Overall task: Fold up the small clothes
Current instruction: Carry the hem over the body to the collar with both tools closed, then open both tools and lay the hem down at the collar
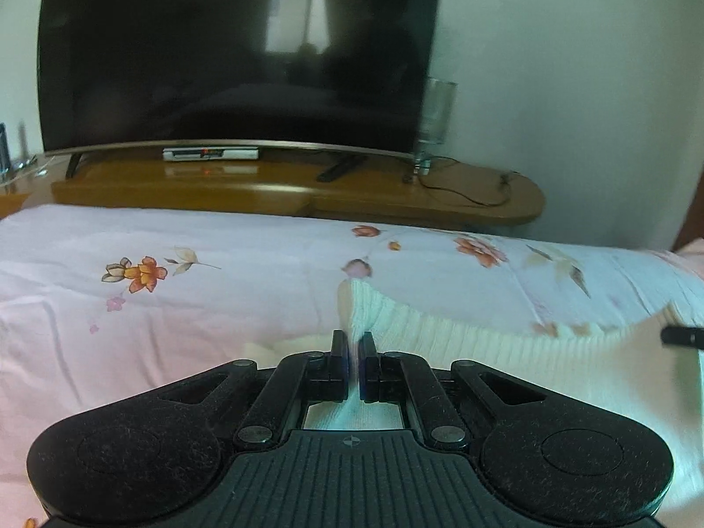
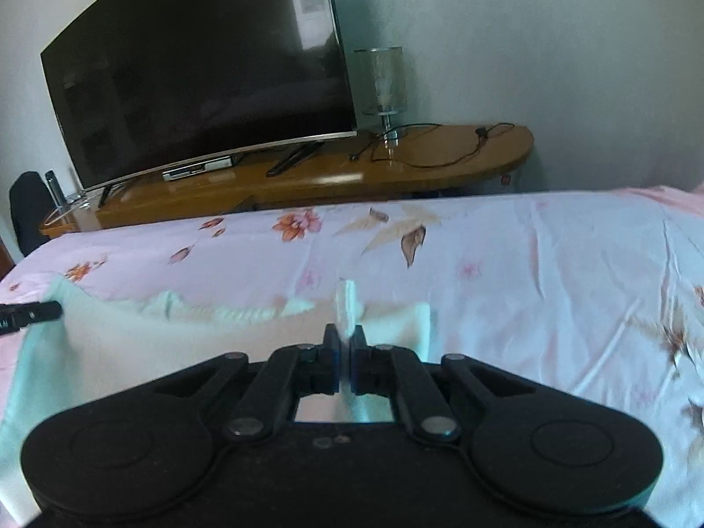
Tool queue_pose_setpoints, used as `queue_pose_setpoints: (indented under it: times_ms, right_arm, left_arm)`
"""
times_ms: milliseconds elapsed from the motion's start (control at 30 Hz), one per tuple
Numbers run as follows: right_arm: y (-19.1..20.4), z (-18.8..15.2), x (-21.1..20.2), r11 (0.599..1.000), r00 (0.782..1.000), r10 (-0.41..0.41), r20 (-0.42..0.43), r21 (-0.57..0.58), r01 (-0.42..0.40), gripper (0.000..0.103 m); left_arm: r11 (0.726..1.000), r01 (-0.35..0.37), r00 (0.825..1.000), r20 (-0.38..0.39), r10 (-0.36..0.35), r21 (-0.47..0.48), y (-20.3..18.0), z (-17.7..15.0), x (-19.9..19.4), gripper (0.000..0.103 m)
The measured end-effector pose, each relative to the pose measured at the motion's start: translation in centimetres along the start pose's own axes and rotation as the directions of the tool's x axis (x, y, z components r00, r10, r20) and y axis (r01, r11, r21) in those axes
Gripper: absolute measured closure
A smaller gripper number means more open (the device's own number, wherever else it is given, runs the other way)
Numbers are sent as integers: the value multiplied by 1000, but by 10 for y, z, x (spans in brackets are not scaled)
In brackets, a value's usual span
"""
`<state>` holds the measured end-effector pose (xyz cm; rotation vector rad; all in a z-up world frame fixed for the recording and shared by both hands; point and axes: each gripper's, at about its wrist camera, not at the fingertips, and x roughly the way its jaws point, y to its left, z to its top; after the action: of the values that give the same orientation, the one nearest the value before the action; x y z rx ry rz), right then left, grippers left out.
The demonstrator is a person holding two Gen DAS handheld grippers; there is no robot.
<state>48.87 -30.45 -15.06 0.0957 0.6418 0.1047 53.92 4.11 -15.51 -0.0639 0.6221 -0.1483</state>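
Observation:
A small white ribbed knit garment (image 1: 462, 343) lies on a pink floral bedsheet (image 1: 154, 308). My left gripper (image 1: 353, 343) is shut on the garment's left corner, and the knit stands up in a peak just past the fingertips. In the right wrist view the same garment (image 2: 132, 343) spreads to the left, and my right gripper (image 2: 345, 336) is shut on its right corner, with a pinch of knit poking up between the fingers. Each gripper's tip shows at the edge of the other's view: the right gripper (image 1: 682, 335), the left gripper (image 2: 31, 313).
Beyond the bed's far edge stands a wooden TV bench (image 1: 308, 185) with a large dark television (image 1: 237, 53), a set-top box (image 1: 210, 154), a glass-shaded lamp (image 2: 385, 83) and loose cables (image 2: 440, 149). The bedsheet (image 2: 550, 273) stretches right, wrinkled.

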Motion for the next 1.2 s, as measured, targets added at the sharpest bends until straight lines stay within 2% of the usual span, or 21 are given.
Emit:
queue_pose_setpoints:
  times_ms: [200,367,433,467,500,567,633,700,767,900,967,1067,1133,1200]
  right_arm:
    - [-3,-5,37,996,996,-90,-1,3,90,98]
    - [-8,0,52,993,993,-114,27,27,114,98]
    - [-8,-2,73,992,990,-125,-61,7,126,98]
    - [-8,-6,80,991,987,-133,-84,10,135,97]
    - [-7,-7,79,989,987,-147,-69,8,148,97]
    - [-5,-4,72,986,984,-163,-67,7,164,80]
    - [-6,-2,58,987,986,-156,-56,23,158,69]
    - [-4,-3,38,988,988,-150,-40,23,151,68]
    - [4,-8,11,994,994,-106,-31,16,107,68]
    - [31,-27,-14,999,997,-25,-72,-40,22,69]
    - [41,-41,-18,998,995,-8,-102,-57,3,70]
    - [44,-60,-9,992,987,-68,-144,-114,52,70]
    - [36,-67,-3,988,989,-86,-121,-135,69,70]
    - [33,-60,-1,992,986,-87,-140,-100,73,71]
  left_arm:
    - [998,-54,998,-16,54,15,-14,-12,31,99]
    - [995,-102,994,-27,102,23,-16,-21,42,99]
    - [992,-113,990,-79,118,59,-19,-26,51,98]
    - [991,-118,990,-73,123,64,-20,-26,50,98]
    - [991,-121,988,-87,126,62,-21,-24,48,98]
    - [991,-123,987,-94,128,51,-19,-19,39,98]
    - [991,-125,988,-87,129,42,-16,-17,22,98]
    - [994,-102,989,-108,105,32,-12,-19,6,98]
    - [998,-60,990,-122,64,33,-12,-26,-11,98]
    - [996,15,987,-159,0,90,-32,-51,-34,98]
    - [994,-7,983,-183,27,112,-40,-63,-32,98]
    - [995,-27,988,-147,42,98,-33,-76,-31,98]
    - [996,-30,986,-162,42,79,-30,-73,-32,98]
    - [998,-44,980,-193,51,40,-29,-67,-39,98]
